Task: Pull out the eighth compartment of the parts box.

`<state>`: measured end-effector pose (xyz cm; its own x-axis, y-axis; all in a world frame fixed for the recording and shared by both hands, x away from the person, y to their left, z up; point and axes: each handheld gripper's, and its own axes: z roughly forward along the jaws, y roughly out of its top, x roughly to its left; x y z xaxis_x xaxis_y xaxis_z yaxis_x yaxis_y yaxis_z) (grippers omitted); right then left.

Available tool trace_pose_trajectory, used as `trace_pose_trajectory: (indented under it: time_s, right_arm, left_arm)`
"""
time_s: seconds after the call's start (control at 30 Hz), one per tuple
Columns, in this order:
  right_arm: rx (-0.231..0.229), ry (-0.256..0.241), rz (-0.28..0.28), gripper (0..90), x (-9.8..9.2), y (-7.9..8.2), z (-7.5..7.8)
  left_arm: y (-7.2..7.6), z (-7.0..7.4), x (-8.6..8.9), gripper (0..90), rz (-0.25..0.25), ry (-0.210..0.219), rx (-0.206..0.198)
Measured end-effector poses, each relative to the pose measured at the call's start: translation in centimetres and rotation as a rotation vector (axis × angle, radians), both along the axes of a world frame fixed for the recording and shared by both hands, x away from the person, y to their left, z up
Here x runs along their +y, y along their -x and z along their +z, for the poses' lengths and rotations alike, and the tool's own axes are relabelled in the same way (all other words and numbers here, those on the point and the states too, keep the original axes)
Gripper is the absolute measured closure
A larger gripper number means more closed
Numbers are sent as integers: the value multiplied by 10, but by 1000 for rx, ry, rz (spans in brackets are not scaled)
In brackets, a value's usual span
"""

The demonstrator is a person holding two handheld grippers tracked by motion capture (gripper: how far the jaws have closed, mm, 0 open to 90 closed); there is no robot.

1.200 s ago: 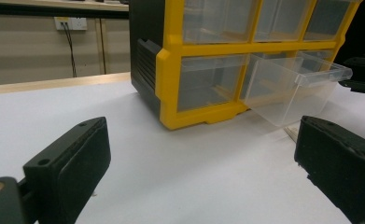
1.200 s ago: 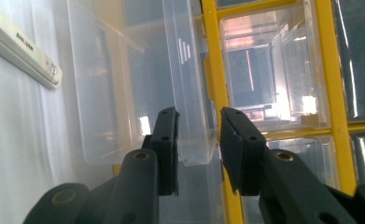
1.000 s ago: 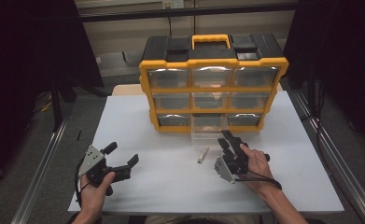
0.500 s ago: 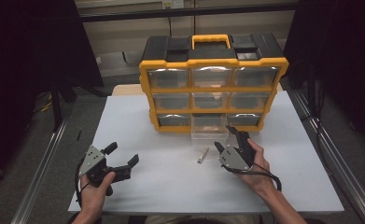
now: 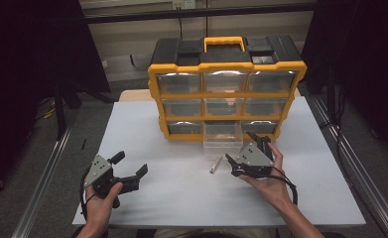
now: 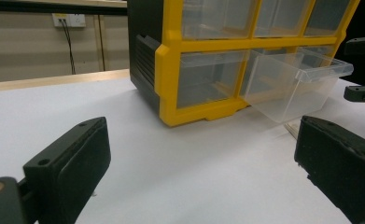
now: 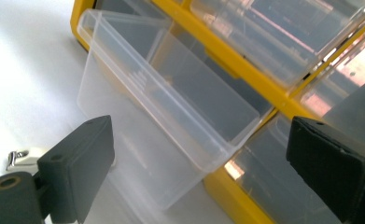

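The right hand-held gripper (image 5: 244, 157) sits just in front of the clear plastic drawer (image 5: 223, 136), which is pulled out of the bottom middle slot of the yellow-and-black plastic drawer organiser (image 5: 225, 89). Its jaws stand wide apart with nothing between them. In the right gripper view the drawer's open top (image 7: 171, 100) lies dead ahead between the jaws. Just left of that gripper, a small silvery metal piece (image 5: 215, 164) lies on the worktop, near the drawer's front. My read: that piece is bound for the drawer. To do it well, turn the jaws down over the piece, close across its narrow width, lift it clear, then release it over the drawer's mouth rather than its lip.

The left hand-held gripper (image 5: 128, 171) rests at the near left, well apart from all this, jaws spread wide and empty. The worktop (image 5: 147, 129) is flat and white. Beyond it, a beige wall, dark curtains either side, and a wall socket (image 6: 68, 19) in the left gripper view.
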<state>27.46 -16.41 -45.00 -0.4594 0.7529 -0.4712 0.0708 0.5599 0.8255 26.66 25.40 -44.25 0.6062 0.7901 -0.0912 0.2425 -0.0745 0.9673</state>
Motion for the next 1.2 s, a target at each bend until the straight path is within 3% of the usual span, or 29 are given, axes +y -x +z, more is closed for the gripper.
trace_pose_trajectory:
  time_s: [0.1,0.3,0.47,0.73,0.8,0.9,1.1,1.2]
  right_arm:
    - [31,-51,8,59,0,-1,0]
    - [123,-236,25,43,-5,-4,2]
    - [180,-331,39,32,-12,-5,6]
    - [215,-396,54,10,-21,-1,10]
    - [222,-414,45,10,-23,2,11]
    - [238,-444,34,15,-27,4,11]
    - [267,-455,54,15,-37,10,8]
    - [269,-460,37,18,-42,12,9]
  left_arm:
    - [0,0,0,36,7,-11,-2]
    - [-1,-1,-1,36,4,11,13]
    - [-1,-1,-1,36,3,16,18]
    - [-1,-2,-2,36,4,21,19]
    - [-1,-2,-1,37,15,-3,22]
    - [-2,-2,-1,39,22,15,34]
    - [-1,-2,1,36,23,30,24]
    - [0,-1,3,36,22,8,22]
